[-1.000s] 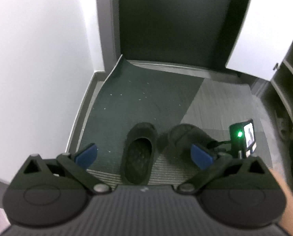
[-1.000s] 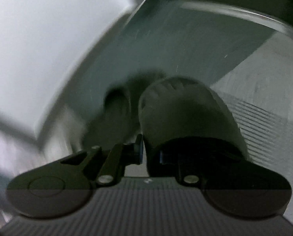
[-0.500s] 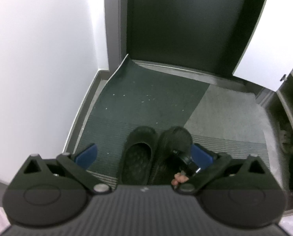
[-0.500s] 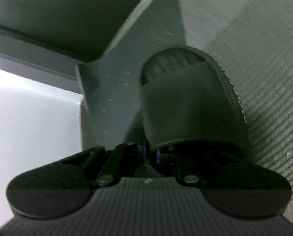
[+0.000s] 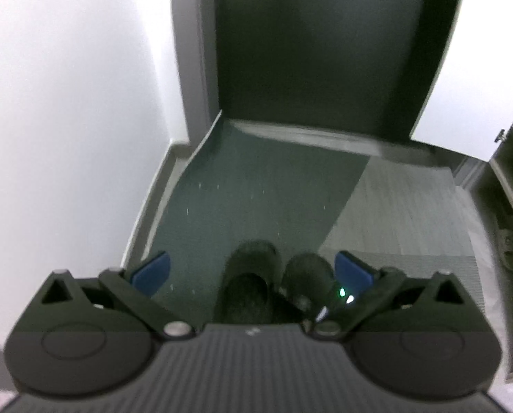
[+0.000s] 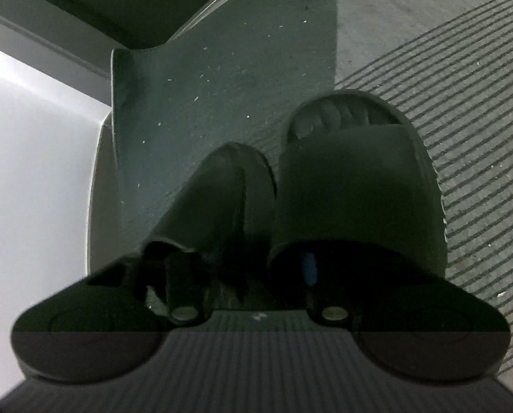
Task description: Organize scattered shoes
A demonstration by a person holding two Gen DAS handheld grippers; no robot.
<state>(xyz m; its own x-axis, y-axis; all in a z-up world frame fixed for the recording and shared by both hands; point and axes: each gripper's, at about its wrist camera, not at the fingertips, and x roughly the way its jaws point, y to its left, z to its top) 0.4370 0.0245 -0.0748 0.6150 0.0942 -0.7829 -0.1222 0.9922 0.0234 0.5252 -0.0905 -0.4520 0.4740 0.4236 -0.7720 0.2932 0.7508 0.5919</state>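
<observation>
- Slippers made up the scene: a dark left slipper (image 6: 229, 199) and a dark right slipper (image 6: 356, 186) lay side by side, toes toward the door (image 5: 325, 51), on the entry mat (image 5: 256, 186).
- The right tongs (image 6: 256, 265) were opening at the slippers' heel ends; one blue pad (image 6: 308, 268) showed under the right slipper's strap, and whether it pressed the strap was too dark to tell (the other pad was hardly visible).
- The left tongs (image 5: 253, 272) hung spread and empty above the pair, their blue pads (image 5: 151, 272) clear of both slippers.
- The pairing looked deliberate: parallel, heels level, close to touching, as a tidy pair should sit.
- An open shoe cabinet (image 5: 508, 206) stood to the right, likely their eventual home.
</observation>
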